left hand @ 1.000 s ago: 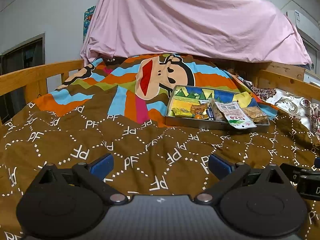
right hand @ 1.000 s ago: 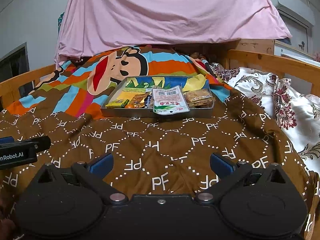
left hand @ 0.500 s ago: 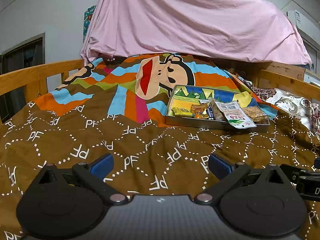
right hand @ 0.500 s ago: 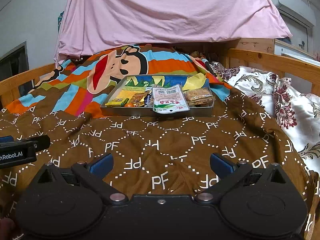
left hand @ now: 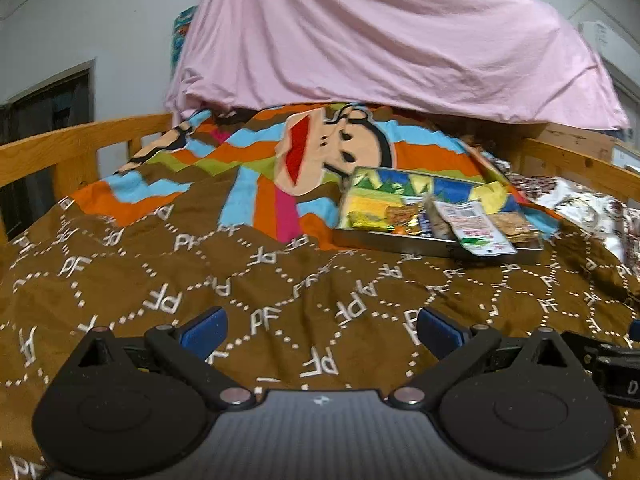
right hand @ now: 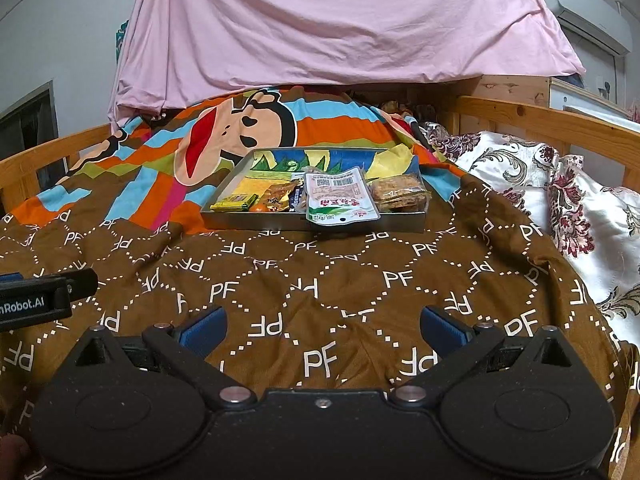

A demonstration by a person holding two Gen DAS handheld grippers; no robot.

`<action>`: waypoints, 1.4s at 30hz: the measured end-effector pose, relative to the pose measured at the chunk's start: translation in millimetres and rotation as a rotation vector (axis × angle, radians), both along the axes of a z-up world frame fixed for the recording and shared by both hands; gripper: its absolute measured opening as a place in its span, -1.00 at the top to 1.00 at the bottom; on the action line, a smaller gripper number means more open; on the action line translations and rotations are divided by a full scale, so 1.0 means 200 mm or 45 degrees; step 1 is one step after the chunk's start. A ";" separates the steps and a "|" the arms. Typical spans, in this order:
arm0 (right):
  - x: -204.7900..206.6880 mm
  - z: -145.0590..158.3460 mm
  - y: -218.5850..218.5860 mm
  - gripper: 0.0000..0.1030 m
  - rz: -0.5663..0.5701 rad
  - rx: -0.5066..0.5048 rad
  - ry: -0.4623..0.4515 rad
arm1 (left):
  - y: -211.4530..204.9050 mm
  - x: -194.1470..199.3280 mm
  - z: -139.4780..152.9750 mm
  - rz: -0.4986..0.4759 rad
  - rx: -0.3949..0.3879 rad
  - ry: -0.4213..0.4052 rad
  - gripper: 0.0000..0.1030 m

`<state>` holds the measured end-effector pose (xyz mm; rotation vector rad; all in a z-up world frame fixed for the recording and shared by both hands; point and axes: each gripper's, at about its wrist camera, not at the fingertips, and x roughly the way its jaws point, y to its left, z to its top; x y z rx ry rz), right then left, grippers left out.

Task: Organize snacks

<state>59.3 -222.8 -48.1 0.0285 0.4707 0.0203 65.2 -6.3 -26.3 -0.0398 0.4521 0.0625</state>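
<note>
A shallow metal tray (right hand: 280, 222) (left hand: 384, 242) with a colourful printed floor rests on the brown quilt, well ahead of both grippers. Several snack packets lie in it: a white and green pouch (right hand: 340, 196) (left hand: 474, 230) hanging over the front rim, a yellow packet (right hand: 234, 202) (left hand: 366, 220) at the left, and a brown biscuit pack (right hand: 400, 192) (left hand: 514, 226) at the right. My left gripper (left hand: 320, 330) is open and empty above the quilt. My right gripper (right hand: 320, 330) is open and empty too, facing the tray straight on.
The bed has wooden side rails (left hand: 60, 148) (right hand: 560, 124). A pink sheet (right hand: 320, 28) hangs across the far end. A floral white cover (right hand: 560, 200) lies at the right. The other gripper's black body (right hand: 36, 300) shows at the left edge of the right wrist view.
The left wrist view has shifted and blurred, and the tray now sits further right in it. The right gripper has edged slightly forward. Both stay open.
</note>
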 end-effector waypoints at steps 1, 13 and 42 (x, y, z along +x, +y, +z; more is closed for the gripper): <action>0.00 0.00 0.00 -0.99 0.000 -0.001 0.001 | 0.00 0.00 0.00 0.019 0.002 0.010 -0.99; 0.00 -0.02 0.00 -0.99 0.002 -0.004 0.006 | 0.04 0.01 0.00 0.046 -0.067 0.055 -0.99; 0.01 -0.02 0.00 -0.99 0.008 -0.009 0.029 | 0.02 0.01 -0.01 0.009 -0.056 0.069 -0.99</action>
